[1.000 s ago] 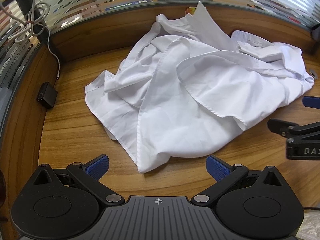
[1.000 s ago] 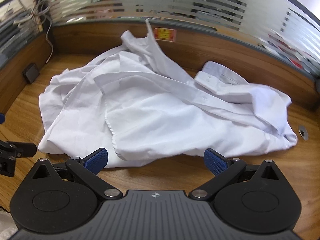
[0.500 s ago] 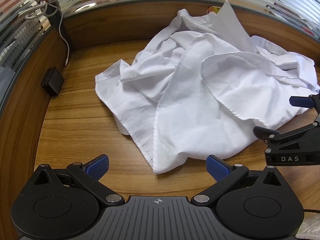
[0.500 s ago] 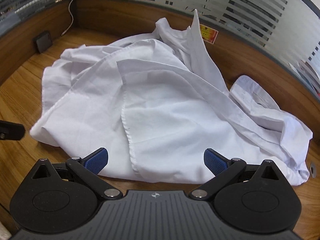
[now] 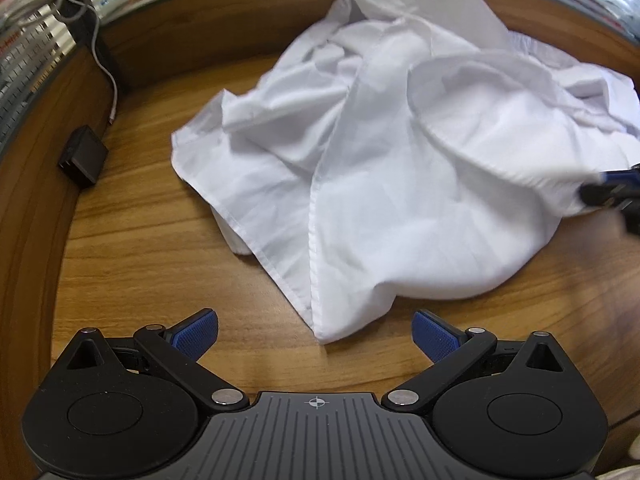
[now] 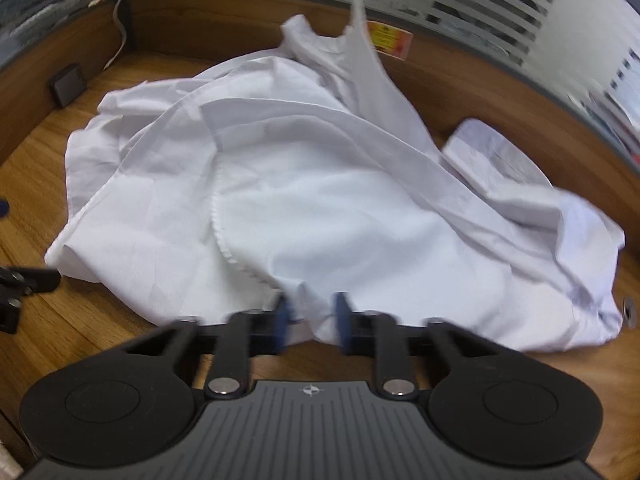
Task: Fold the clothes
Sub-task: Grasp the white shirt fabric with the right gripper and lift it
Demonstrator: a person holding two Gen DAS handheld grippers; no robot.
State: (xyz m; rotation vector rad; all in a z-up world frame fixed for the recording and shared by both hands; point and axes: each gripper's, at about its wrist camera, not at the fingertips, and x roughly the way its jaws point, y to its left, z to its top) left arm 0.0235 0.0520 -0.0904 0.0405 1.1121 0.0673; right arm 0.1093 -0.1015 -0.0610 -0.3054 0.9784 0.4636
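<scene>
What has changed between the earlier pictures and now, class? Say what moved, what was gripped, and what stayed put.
The right gripper moved forward to the near hem of the white shirt and its pads narrowed from wide open around a fold of cloth. The left gripper edged closer to the shirt's near corner. It stayed open and holds nothing. The shirt remains crumpled on the table; the black box is unmoved.

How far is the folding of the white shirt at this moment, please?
Nothing is folded so far: the white shirt lies crumpled on the wooden table. In hand: the right gripper is closing on the shirt's near edge, while the left gripper is open and holds nothing. Spreading it flat and every fold remain.
</scene>
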